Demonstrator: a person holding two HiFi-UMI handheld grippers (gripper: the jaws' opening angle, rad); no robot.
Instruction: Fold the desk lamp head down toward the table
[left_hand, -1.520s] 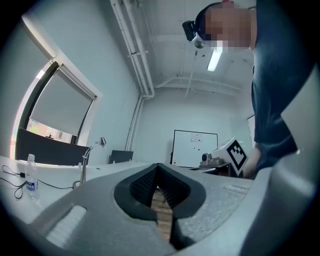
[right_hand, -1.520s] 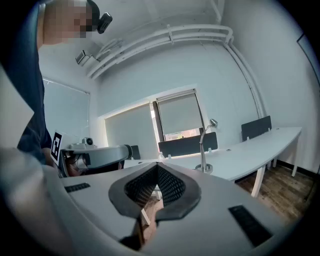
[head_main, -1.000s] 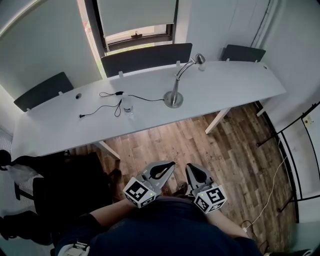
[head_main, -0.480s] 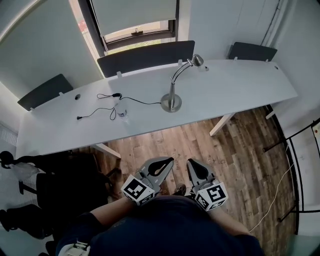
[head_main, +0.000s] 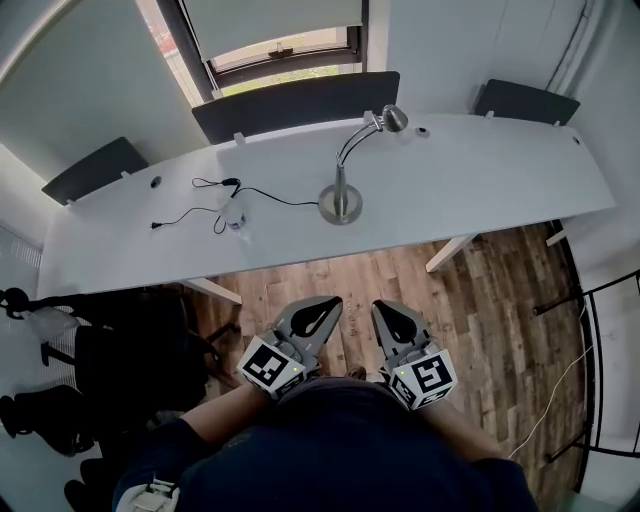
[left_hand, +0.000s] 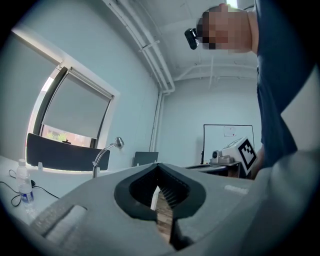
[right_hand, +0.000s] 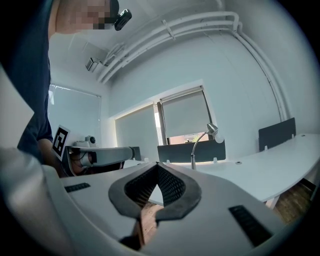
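Observation:
A silver desk lamp (head_main: 341, 200) stands upright on the long white desk (head_main: 480, 185), its curved neck rising to the small head (head_main: 396, 118) at the back edge. The lamp (left_hand: 102, 156) also shows small and far off in the left gripper view, and the lamp (right_hand: 200, 145) likewise in the right gripper view. My left gripper (head_main: 327, 302) and right gripper (head_main: 384, 309) hang side by side over the wooden floor, well short of the desk, pointing toward it. Both are shut with nothing between the pads.
A black cable (head_main: 195, 213) and a small clear bottle (head_main: 236, 220) lie on the desk left of the lamp. Dark panels (head_main: 296, 102) stand along the desk's far edge. A black chair (head_main: 130, 360) stands at my left, and desk legs (head_main: 450, 252) reach the floor.
Both grippers, still shut, have been carried forward toward the desk with the person. The desk now spreads wider across the head view. The lamp has not moved.

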